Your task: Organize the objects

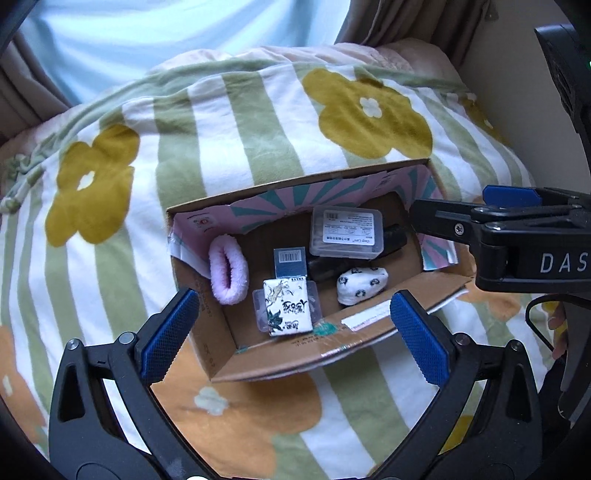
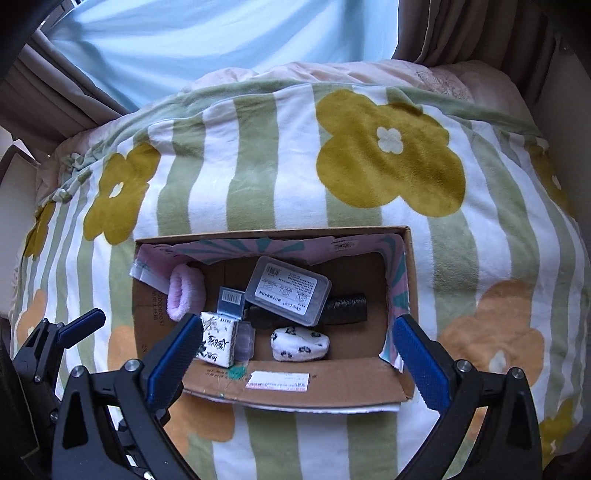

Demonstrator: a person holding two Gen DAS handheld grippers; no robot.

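An open cardboard box [image 1: 295,356] [image 2: 280,384] sits on a floral blanket. Inside lie a pink fluffy scrunchie [image 1: 228,269] [image 2: 183,291], a clear labelled plastic case [image 1: 347,232] [image 2: 288,290], a small blue barcode box [image 1: 290,261] [image 2: 231,301], a printed tissue pack [image 1: 288,306] [image 2: 218,343], a white pouch with black prints [image 1: 362,282] [image 2: 299,343] and a black roll [image 2: 345,308]. My left gripper [image 1: 295,332] [image 2: 70,332] hovers open over the box's near left corner, holding nothing. My right gripper [image 2: 297,336] [image 1: 448,205] hangs open above the box's near right side, holding nothing.
The striped blanket [image 2: 258,166] with yellow and orange flowers covers a bed. Brown curtains [image 2: 461,33] and a pale blue window panel stand behind it. A person's fingers [image 1: 557,325] show at the right edge of the left wrist view.
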